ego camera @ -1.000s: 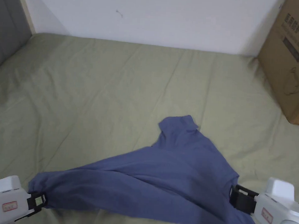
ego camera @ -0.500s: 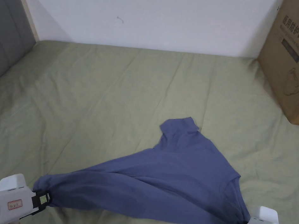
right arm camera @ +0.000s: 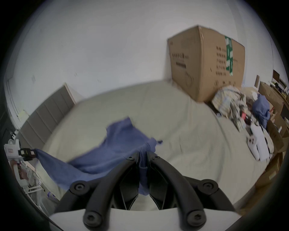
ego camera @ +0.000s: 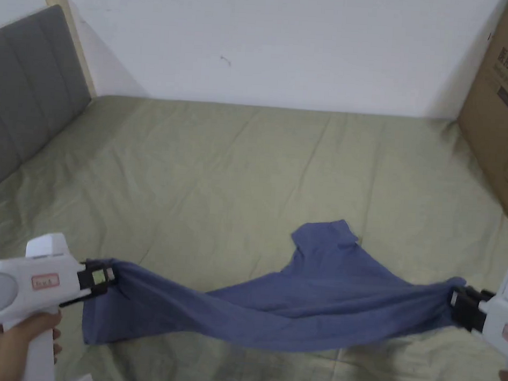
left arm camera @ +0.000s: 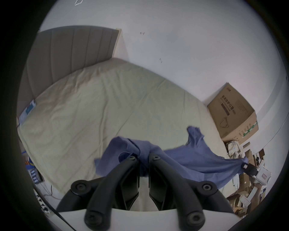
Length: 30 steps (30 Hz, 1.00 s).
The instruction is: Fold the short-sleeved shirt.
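Both jaws of the left gripper (ego camera: pixel 109 276) and of the right gripper (ego camera: pixel 453 305) pinch bunched corners of the blue shirt (ego camera: pixel 305 304), strung sagging between them over the bed's (ego camera: pixel 222 165) near edge. It looks light, limp and prone to slipping; seams would likely give firmer holds. Farther off, a cardboard box (ego camera: pixel 507 123) crowds the far right corner.

We hold our left gripper (ego camera: pixel 105 277) low at our left in our left hand (ego camera: pixel 9 340), jaws pinched close and pointing right, while our right gripper (ego camera: pixel 458 307) sits far out at our right, jaws likewise clamped, pointing left.
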Tool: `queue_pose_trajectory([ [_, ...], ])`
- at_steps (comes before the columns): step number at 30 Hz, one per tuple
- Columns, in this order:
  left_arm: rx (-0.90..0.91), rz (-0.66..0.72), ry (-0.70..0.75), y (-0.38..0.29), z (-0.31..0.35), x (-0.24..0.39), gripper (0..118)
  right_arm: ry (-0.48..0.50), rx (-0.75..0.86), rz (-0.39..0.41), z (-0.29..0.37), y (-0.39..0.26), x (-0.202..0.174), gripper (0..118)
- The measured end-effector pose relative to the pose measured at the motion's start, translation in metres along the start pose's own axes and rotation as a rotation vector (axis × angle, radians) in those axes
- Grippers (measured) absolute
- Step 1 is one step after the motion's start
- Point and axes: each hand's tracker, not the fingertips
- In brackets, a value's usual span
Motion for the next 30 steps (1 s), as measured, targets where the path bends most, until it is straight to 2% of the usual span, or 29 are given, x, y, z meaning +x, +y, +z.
queue_pose_trajectory([
  [12, 0.185, 0.004, -0.090, 0.209, 0.029, 0.024, 8, 0.060, 0.325, 0.039, 0.024, 0.186, -0.034, 7],
  [19, 0.241, -0.002, -0.118, 0.325, 0.012, 0.061, 8, 0.006, 0.424, 0.088, 0.004, 0.290, -0.036, 7],
  [22, 0.260, -0.010, -0.132, 0.361, -0.001, 0.079, 8, -0.005, 0.449, 0.082, -0.008, 0.325, -0.034, 7],
  [25, 0.276, -0.016, -0.135, 0.392, -0.018, 0.090, 8, -0.043, 0.480, 0.115, -0.020, 0.350, -0.032, 7],
  [30, 0.274, -0.069, -0.142, 0.419, -0.066, 0.099, 8, -0.062, 0.495, 0.139, -0.059, 0.366, -0.016, 7],
])
